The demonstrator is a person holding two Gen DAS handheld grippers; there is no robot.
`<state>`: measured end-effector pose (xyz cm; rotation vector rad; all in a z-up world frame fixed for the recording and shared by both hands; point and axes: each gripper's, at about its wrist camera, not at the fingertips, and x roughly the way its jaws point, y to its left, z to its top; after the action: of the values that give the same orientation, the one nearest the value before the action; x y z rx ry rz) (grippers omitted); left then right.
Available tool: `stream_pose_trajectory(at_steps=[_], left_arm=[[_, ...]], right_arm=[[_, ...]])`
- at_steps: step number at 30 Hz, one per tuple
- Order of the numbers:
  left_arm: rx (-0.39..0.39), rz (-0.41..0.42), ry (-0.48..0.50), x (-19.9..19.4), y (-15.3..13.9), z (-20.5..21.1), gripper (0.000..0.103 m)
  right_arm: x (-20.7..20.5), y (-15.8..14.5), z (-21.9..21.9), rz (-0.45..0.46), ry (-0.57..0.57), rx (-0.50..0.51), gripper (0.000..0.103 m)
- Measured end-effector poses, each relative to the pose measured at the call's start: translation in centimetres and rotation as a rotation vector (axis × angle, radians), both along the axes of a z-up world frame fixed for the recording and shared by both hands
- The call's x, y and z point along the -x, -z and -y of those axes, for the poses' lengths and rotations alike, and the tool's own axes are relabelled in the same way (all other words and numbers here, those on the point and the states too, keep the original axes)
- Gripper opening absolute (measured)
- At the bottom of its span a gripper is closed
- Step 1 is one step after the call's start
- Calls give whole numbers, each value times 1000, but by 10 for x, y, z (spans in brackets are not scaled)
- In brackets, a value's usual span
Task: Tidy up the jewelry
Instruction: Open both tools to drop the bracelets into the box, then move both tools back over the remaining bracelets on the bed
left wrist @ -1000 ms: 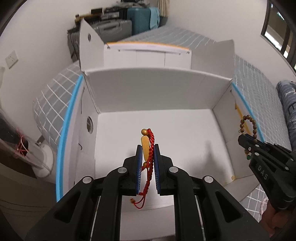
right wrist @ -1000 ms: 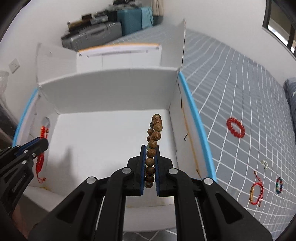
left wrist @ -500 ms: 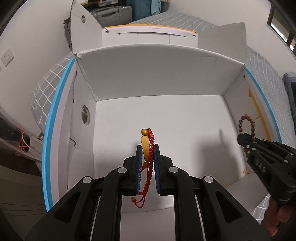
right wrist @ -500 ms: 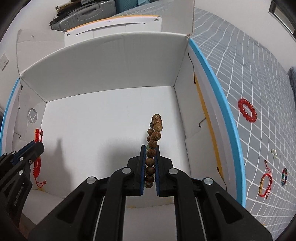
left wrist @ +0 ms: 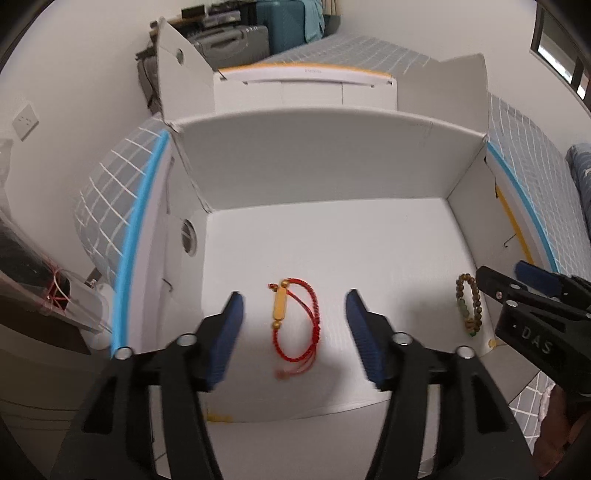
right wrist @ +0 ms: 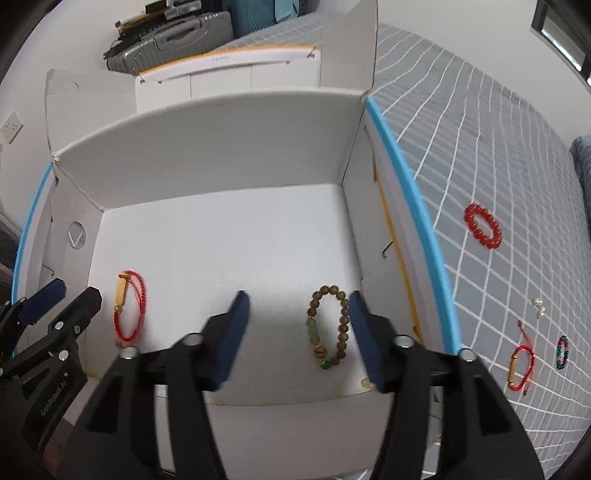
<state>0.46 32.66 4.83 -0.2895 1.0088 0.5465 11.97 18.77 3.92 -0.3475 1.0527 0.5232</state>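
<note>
A red cord bracelet [left wrist: 295, 321] with a gold bar lies on the floor of the white box [left wrist: 325, 166], below and between the spread fingers of my left gripper [left wrist: 293, 301], whose jaws are opening and touch nothing. A brown wooden bead bracelet [right wrist: 328, 326] lies on the box floor beneath my right gripper [right wrist: 297, 301], whose jaws are also opening, clear of the beads. Each wrist view shows the other side too: the bead bracelet [left wrist: 469, 304] beside the right gripper [left wrist: 506, 277], and the red cord bracelet [right wrist: 129, 306] beside the left gripper [right wrist: 70, 291].
On the grey checked bedspread [right wrist: 498, 155] right of the box lie a red bead bracelet [right wrist: 483, 232], a second red cord bracelet [right wrist: 521, 363], a multicoloured bead bracelet [right wrist: 562, 352] and small pearl earrings [right wrist: 538, 306]. Box flaps stand up at the back. Suitcases [right wrist: 173, 33] sit beyond.
Both grippers have opened. The red cord bracelet and the wooden bead bracelet have dropped from between the pads onto the box floor.
</note>
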Motion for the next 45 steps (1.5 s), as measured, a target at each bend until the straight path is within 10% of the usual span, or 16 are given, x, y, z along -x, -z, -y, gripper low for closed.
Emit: stream_pose_trajectory(at_steps=[16, 31, 45], left_arm=[[-101, 98, 16, 14, -31, 26, 96], [-97, 175, 229, -2, -49, 132, 97], [-17, 194, 491, -26, -28, 269, 97]], right_arm=[[14, -41, 48, 83, 45, -100, 94], [39, -79, 202, 214, 198, -111, 95], [64, -41, 355, 209, 401, -88, 95]])
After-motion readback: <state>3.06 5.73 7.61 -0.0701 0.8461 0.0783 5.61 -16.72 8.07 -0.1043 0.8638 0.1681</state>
